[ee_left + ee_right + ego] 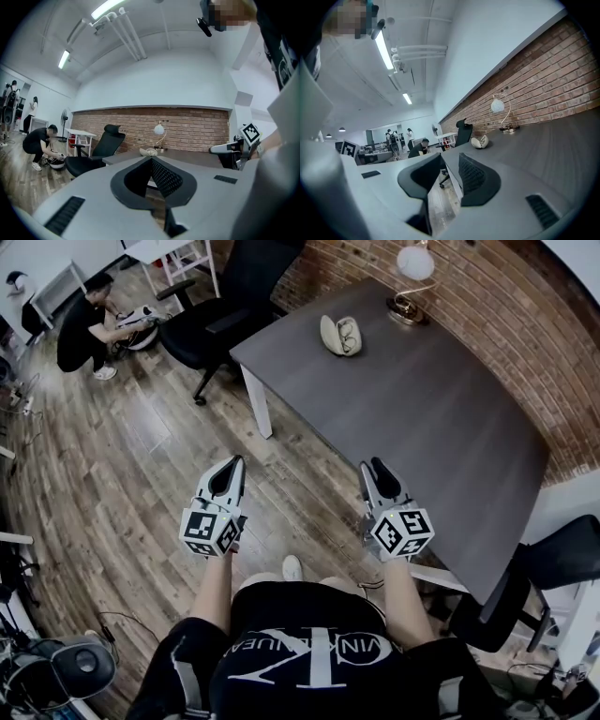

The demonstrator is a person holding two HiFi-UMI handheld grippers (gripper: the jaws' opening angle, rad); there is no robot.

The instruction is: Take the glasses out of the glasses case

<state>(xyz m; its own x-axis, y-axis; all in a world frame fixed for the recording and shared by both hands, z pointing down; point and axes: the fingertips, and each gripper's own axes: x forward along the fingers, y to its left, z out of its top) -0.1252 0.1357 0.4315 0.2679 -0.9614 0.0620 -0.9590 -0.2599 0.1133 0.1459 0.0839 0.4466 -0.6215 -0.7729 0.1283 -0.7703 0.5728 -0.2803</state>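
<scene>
The open glasses case (329, 334) lies far across the table (422, 418), glasses (349, 337) inside (light, fragile; likely best pinched at the bridge). The left gripper (234, 463) is pressed together and the right gripper (373, 466) slightly spread, both empty.

I am facing a table (441, 418) showing a matt, dark, faintly grained top, its glasses case (330, 334) at twelve o'clock looking smooth and hard-shelled. A rough brick wall (487, 296) is running at one o'clock, and my left gripper (234, 461) and right gripper (372, 465) are showing matt grey plastic.
</scene>
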